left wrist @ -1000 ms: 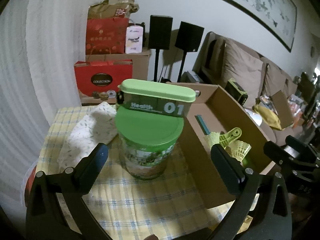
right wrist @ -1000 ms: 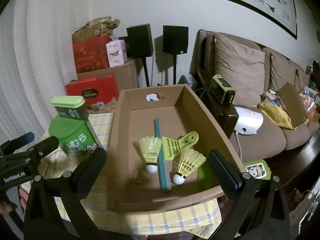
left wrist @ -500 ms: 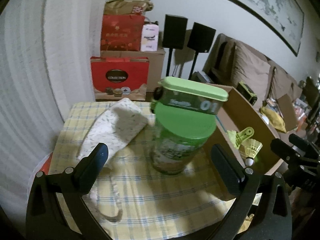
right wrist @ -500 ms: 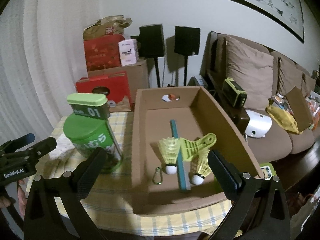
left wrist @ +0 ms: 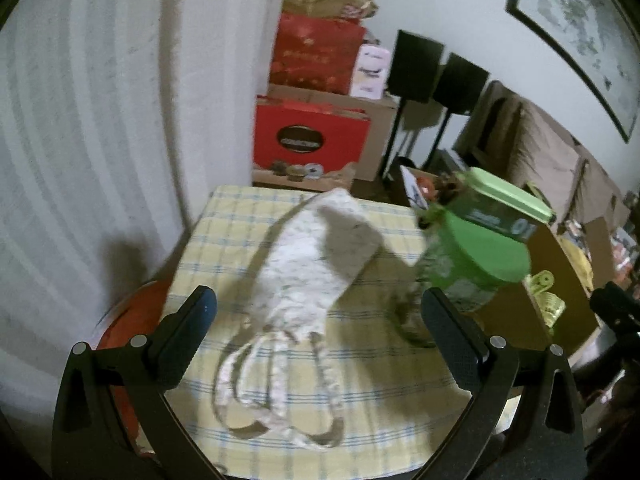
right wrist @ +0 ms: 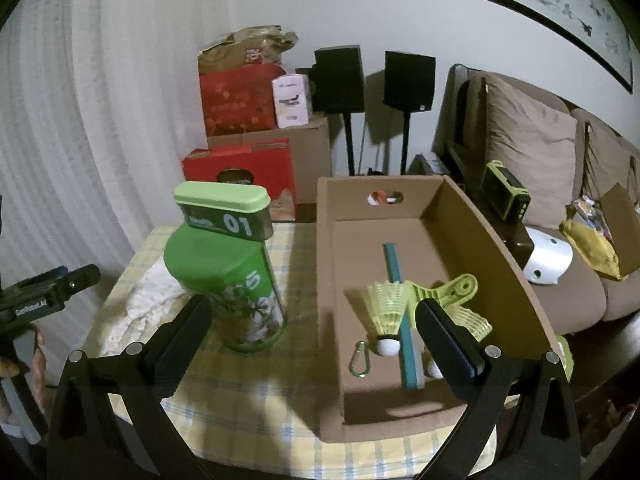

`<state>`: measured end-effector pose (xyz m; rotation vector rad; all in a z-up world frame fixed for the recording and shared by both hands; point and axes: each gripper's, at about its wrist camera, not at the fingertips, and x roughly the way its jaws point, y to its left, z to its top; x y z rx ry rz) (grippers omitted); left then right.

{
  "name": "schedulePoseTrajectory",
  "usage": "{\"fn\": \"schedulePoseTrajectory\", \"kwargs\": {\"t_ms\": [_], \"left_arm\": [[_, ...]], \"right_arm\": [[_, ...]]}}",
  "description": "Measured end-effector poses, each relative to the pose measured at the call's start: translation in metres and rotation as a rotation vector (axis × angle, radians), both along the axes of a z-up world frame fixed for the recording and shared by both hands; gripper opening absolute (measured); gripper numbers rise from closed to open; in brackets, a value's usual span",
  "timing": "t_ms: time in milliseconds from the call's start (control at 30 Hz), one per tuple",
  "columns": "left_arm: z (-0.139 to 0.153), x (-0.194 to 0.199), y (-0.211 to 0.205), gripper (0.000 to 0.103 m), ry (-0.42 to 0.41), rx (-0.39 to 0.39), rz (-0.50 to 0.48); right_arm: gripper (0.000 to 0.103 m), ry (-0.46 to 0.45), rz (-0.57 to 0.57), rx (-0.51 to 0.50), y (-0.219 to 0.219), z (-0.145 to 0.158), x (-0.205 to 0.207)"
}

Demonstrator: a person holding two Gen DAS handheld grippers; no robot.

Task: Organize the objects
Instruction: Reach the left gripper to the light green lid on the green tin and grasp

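Observation:
A white patterned cloth pouch (left wrist: 316, 264) with drawstrings lies on the yellow checked tablecloth (left wrist: 360, 392). My left gripper (left wrist: 318, 312) hangs open over its string end, touching nothing. A green canister (right wrist: 228, 284) stands to the right of the pouch, with a flat green tin (right wrist: 224, 214) on its lid. The same canister (left wrist: 468, 264) shows in the left wrist view. The cardboard box (right wrist: 496, 248) holds two yellow shuttlecocks (right wrist: 386, 312), a green clip (right wrist: 452, 292), a teal strip (right wrist: 400, 296) and a carabiner (right wrist: 360, 360). My right gripper (right wrist: 312, 328) is open above the box's left wall.
Red gift boxes (right wrist: 240, 168) and cartons are stacked behind the table beside two black speakers (right wrist: 340, 80) on stands. A brown sofa (right wrist: 560, 200) with cushions and clutter runs along the right. A curtain (left wrist: 80, 160) hangs at the left, near the table's edge.
My left gripper has swung left, from facing the green canister to hanging over the white pouch. My right gripper has shifted left, from over the box to over its left wall.

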<state>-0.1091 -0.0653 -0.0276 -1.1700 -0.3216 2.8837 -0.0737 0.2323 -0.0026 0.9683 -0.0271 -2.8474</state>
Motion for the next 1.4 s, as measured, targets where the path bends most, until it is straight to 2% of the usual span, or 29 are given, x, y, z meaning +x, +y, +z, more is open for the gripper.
{"fn": "schedulePoseTrajectory", "kwargs": {"t_ms": [367,600,867,1133,1267,1400], "left_arm": [[-0.022,-0.004,-0.019,0.102,-0.049,0.03,0.016],[-0.021,-0.01,-0.018,0.102,-0.053,0.073,-0.003],[0.015,-0.034,0.022,0.102,0.011,0.099,-0.15],[0.026,-0.067,0.07,0.102,0.037,0.044,-0.3],[0.035,-0.082,0.093,0.102,0.068,-0.01,-0.383],[0.044,-0.091,0.107,0.102,0.08,0.021,-0.472]], "right_arm": [[0.103,-0.021,0.058,-0.003,-0.021,-0.012,-0.004],[0.103,-0.026,0.076,-0.013,-0.026,-0.014,-0.004],[0.103,-0.036,0.07,-0.028,-0.022,-0.017,-0.003],[0.103,-0.04,0.058,-0.037,-0.009,-0.019,-0.001],[0.103,-0.05,0.051,-0.047,-0.002,-0.022,-0.001],[0.103,-0.061,0.043,-0.055,0.004,-0.026,-0.002]]}}
